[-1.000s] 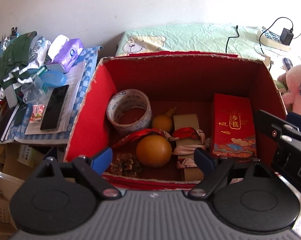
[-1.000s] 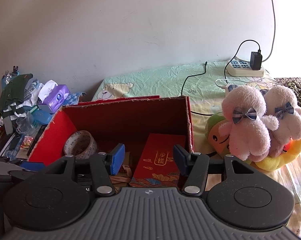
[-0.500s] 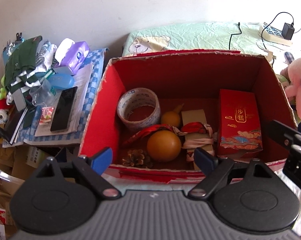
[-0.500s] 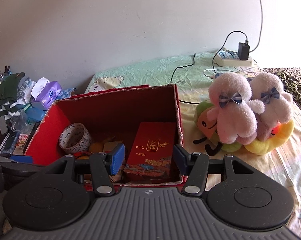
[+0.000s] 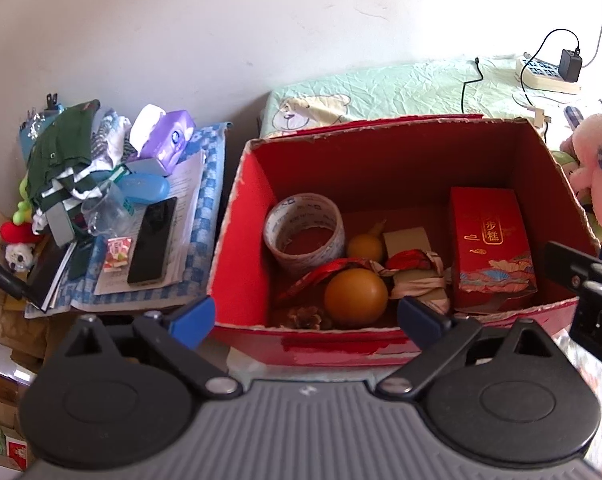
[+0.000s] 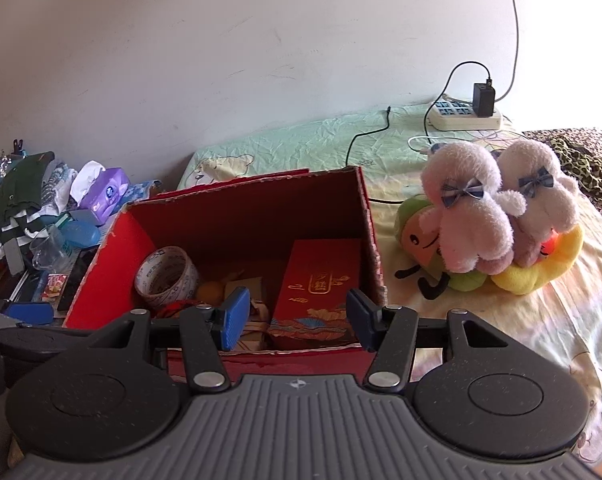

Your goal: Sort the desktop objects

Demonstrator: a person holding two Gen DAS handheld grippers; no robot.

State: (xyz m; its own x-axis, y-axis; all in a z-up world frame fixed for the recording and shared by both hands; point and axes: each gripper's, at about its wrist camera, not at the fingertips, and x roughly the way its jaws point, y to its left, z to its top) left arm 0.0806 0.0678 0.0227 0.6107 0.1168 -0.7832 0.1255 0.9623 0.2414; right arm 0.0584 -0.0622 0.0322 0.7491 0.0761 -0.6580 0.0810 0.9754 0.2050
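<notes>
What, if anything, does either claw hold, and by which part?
Nothing. The left claw and right claw are both open and empty above the red box.

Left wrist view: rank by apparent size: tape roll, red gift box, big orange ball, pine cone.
Largest to smallest:
1. red gift box
2. tape roll
3. big orange ball
4. pine cone, partly hidden by the carton wall

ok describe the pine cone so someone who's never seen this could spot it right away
Find the open red cardboard box beside the cluttered desk. Look down in its near-left corner, in front of the roll of clear tape. The pine cone is the small brown scaly thing left of the smooth orange gourd.
</notes>
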